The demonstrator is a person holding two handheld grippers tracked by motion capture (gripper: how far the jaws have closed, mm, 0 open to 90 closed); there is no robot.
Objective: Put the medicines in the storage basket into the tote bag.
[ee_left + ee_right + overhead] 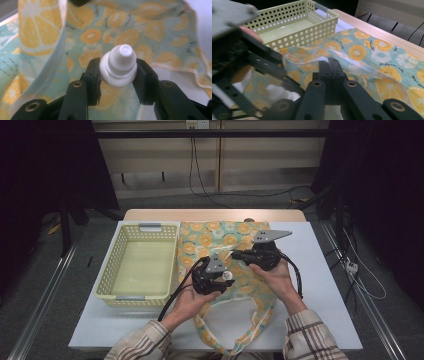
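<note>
left gripper [117, 72] clamps a white bottle [119, 65]; right gripper [329, 65] pinches the fruit-print bag [362, 50] edge.

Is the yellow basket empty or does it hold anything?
Empty. The high view shows the yellow basket with a bare floor, and the right gripper view shows nothing inside its perforated walls.

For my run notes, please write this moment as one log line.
left gripper: shut on white bottle | right gripper: shut on bag edge | fruit-print bag: on table | basket: left of bag
</note>
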